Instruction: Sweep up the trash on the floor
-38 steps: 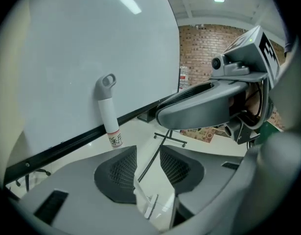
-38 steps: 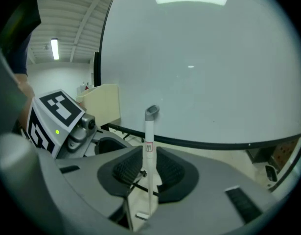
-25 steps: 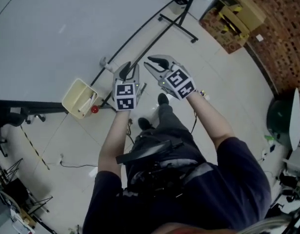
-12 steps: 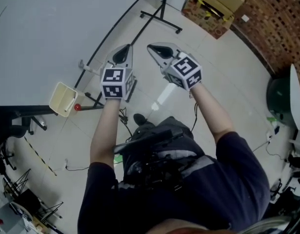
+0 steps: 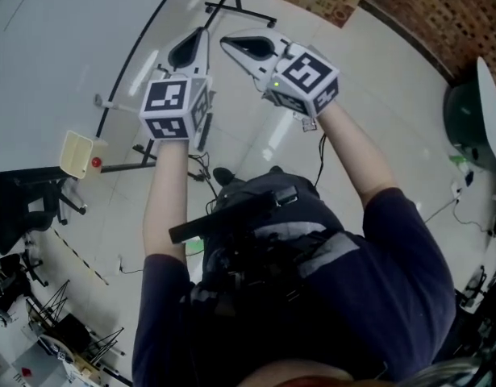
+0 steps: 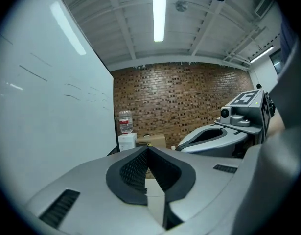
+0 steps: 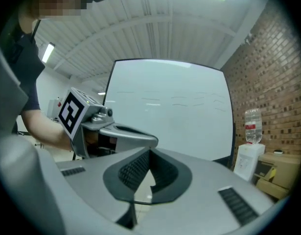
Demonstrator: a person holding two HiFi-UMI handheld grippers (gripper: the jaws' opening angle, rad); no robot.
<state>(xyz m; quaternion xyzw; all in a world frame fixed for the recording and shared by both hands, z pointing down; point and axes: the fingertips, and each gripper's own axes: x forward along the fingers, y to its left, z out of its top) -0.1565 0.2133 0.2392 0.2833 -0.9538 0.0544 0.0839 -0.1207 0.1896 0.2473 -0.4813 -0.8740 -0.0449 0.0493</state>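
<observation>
A cream dustpan (image 5: pixel 74 153) lies on the floor (image 5: pixel 377 95) at the foot of the whiteboard (image 5: pixel 62 39), well apart from both grippers. Before the board the left gripper (image 5: pixel 199 37) is held up, fingers pressed together and empty. Just beside it, the right gripper (image 5: pixel 231 45) has fingers that have just been closing and meet on nothing.

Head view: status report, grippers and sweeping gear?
Left gripper shut, empty. Right gripper just closed, empty. Cream dustpan untouched beside whiteboard stand. No trash in view; nothing blocking.

No readable words: the marker cubes (image 5: pixel 168 107) bear only black-and-white squares, and the red label (image 7: pixel 252 129) on the water bottle (image 7: pixel 253 117) is too small.
</observation>
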